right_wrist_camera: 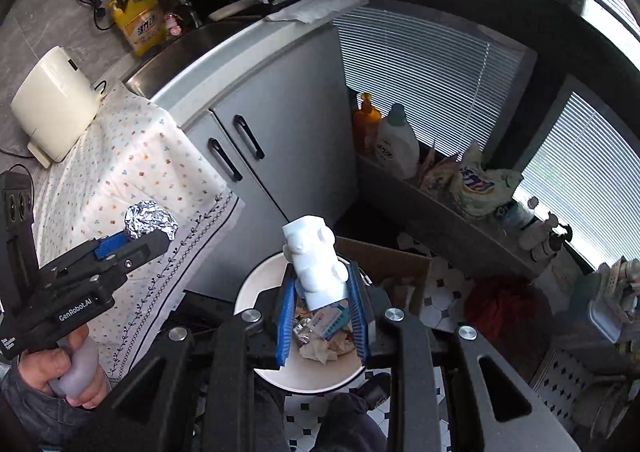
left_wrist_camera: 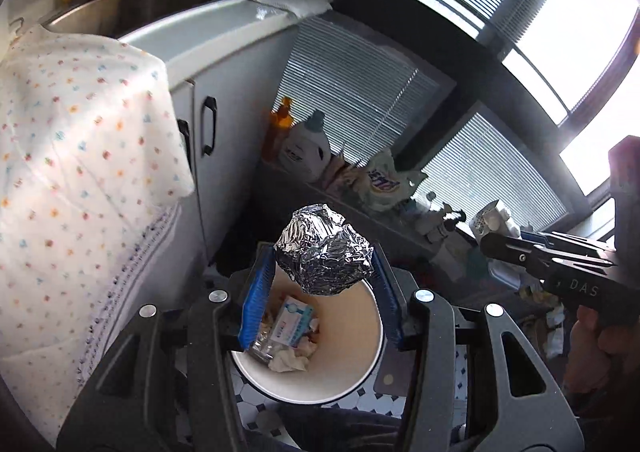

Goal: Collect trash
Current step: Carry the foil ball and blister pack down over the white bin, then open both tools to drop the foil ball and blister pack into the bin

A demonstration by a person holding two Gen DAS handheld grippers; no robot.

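Observation:
My left gripper (left_wrist_camera: 320, 280) is shut on a crumpled foil ball (left_wrist_camera: 325, 250) and holds it above the open white trash bin (left_wrist_camera: 360, 368), which holds a small box, wrappers and tissue. My right gripper (right_wrist_camera: 322, 304) is shut on a white plastic piece with round bumps (right_wrist_camera: 316, 260), held over the same bin (right_wrist_camera: 256, 292). In the right wrist view the left gripper (right_wrist_camera: 132, 240) with the foil ball (right_wrist_camera: 150, 219) shows at the left. In the left wrist view the right gripper (left_wrist_camera: 496, 236) holds the white piece (left_wrist_camera: 492, 217) at the right.
A table with a dotted cloth (right_wrist_camera: 132, 163) stands left of the bin. A grey cabinet (right_wrist_camera: 272, 131) with a sink is behind. A ledge with detergent bottles (right_wrist_camera: 396, 139) and bags runs along the blinds. A cardboard box (right_wrist_camera: 384, 264) sits on the tiled floor.

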